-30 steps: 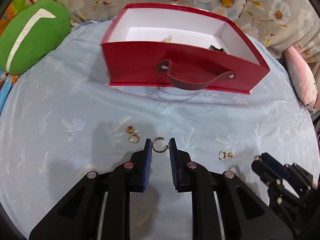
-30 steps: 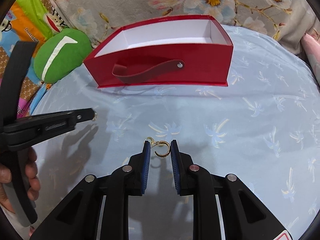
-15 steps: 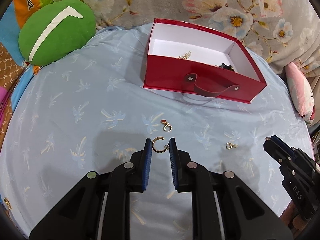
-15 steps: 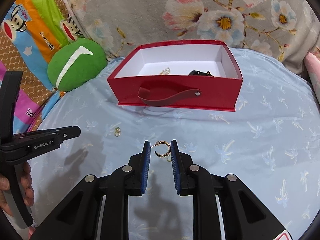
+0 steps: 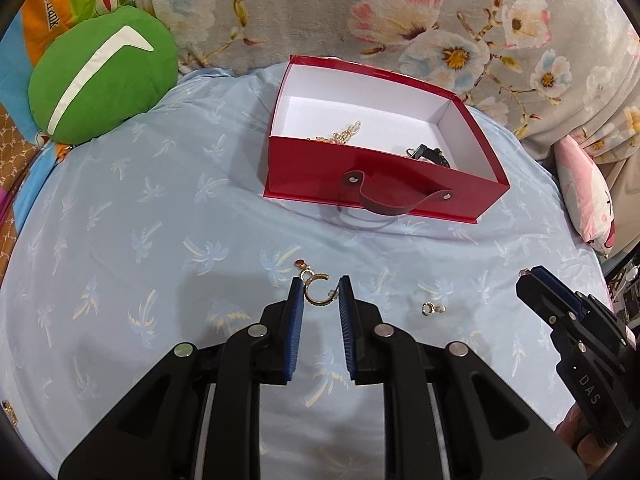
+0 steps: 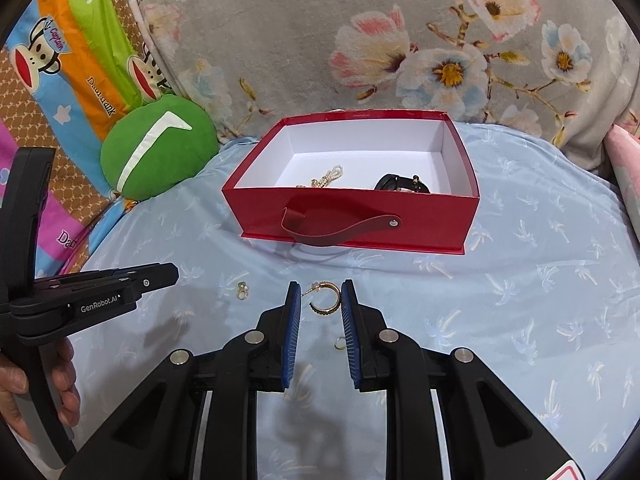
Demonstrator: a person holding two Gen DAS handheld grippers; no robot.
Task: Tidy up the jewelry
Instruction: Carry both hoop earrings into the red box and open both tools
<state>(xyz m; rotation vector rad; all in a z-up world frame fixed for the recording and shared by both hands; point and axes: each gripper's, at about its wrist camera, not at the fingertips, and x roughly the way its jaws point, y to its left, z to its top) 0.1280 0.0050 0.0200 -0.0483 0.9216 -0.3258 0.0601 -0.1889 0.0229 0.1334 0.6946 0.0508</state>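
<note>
Light-blue palm-print cloth [image 5: 120, 240], more of it exposed than one second ago. Red box [image 6: 352, 216], at twelve o'clock, now appears smaller and farther, its gold chain [image 6: 326, 178] and black item [image 6: 400, 184] revealed. Left gripper [image 5: 320, 294] and right gripper [image 6: 320, 298], both raised since, each clench a gold hoop earring [image 5: 316, 290] [image 6: 326, 298]. Loose earrings [image 5: 432, 309] [image 5: 302, 267] lie on the cloth.
</note>
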